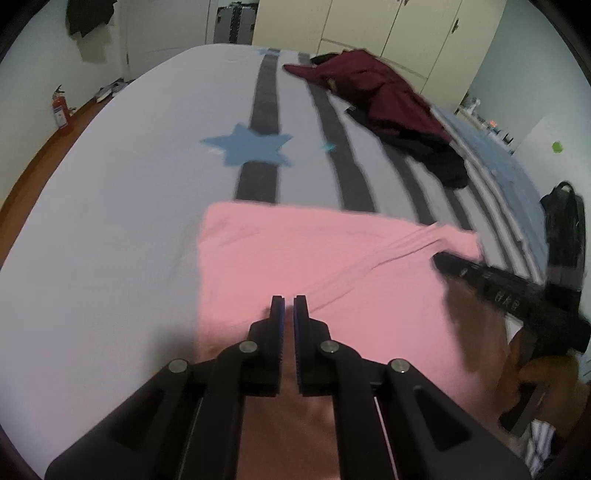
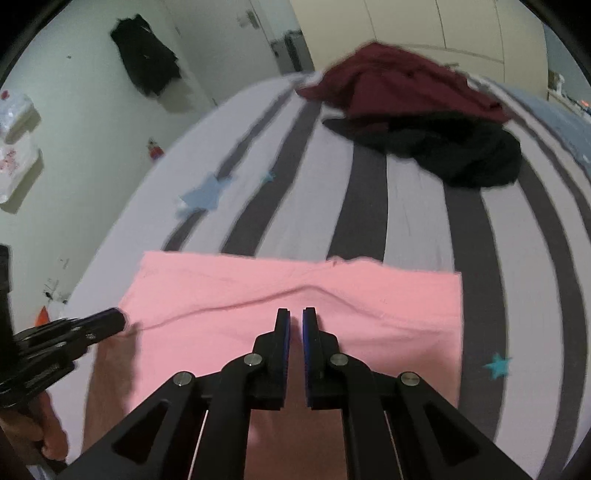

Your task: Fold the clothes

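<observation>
A pink garment (image 1: 295, 251) lies flat across the near part of the striped bed (image 1: 110, 184), its far edge straight. My left gripper (image 1: 289, 304) stands over it, jaws shut, and a taut crease runs from its tips toward the right. The right wrist view shows that gripper (image 2: 120, 320) at the pink garment's (image 2: 258, 280) left corner. My right gripper (image 2: 296, 317) is shut on the garment as well, with a ridge of cloth just ahead of its tips. In the left wrist view it (image 1: 441, 260) meets the garment's right corner, where folds gather.
A maroon garment (image 1: 380, 92) and a black one (image 1: 443, 162) lie heaped at the bed's far right. Beyond the bed stand cream wardrobe doors (image 1: 388, 29). A red fire extinguisher (image 1: 61, 110) sits on the floor at the left. A dark bag (image 1: 565, 229) stands at the right.
</observation>
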